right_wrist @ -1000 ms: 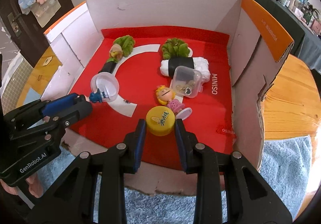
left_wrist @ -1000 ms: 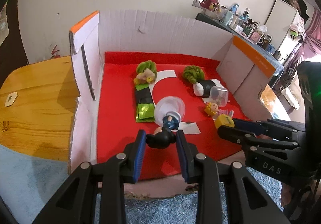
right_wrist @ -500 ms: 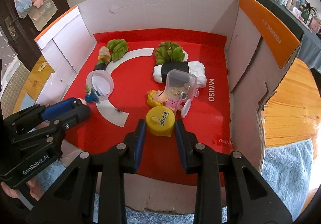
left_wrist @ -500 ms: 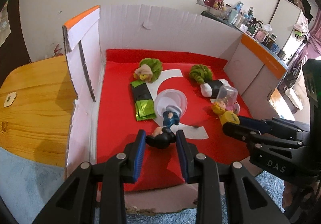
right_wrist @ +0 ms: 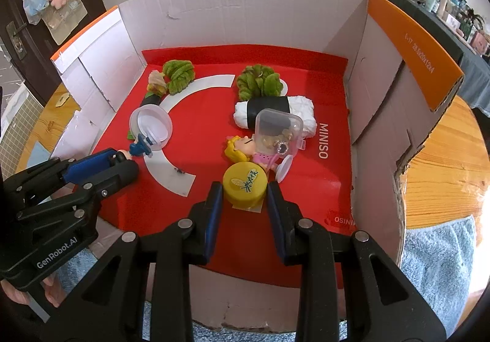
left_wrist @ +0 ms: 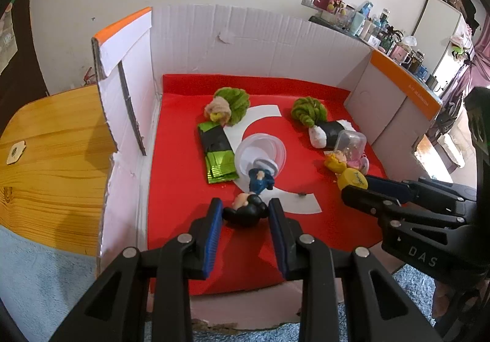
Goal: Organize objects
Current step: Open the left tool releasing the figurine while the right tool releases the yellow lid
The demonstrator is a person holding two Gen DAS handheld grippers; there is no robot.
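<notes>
A small doll with a black head [left_wrist: 245,214] and blue body [left_wrist: 259,182] lies on the red floor of the cardboard box [left_wrist: 245,39], feet against a clear round dome [left_wrist: 260,152]. My left gripper [left_wrist: 245,210] is shut on the black head. My right gripper [right_wrist: 245,189] is shut on a yellow cap [right_wrist: 244,184], which lies against a blonde doll [right_wrist: 240,147] in pink. A clear square case [right_wrist: 277,130] leans over that doll. The right gripper [left_wrist: 356,187] shows at the right of the left wrist view, and the left gripper [right_wrist: 122,161] at the left of the right wrist view.
Two green fuzzy toys [right_wrist: 179,72] [right_wrist: 260,81], a green foil packet [left_wrist: 218,163] and a white-and-black roll [right_wrist: 275,112] lie farther back in the box [right_wrist: 245,11]. Box walls rise on three sides. A wooden table [right_wrist: 441,164] and a blue towel [right_wrist: 435,256] surround it.
Both grips hold as before. The clear square case has tipped closer over the blonde doll. The views have shifted slightly.
</notes>
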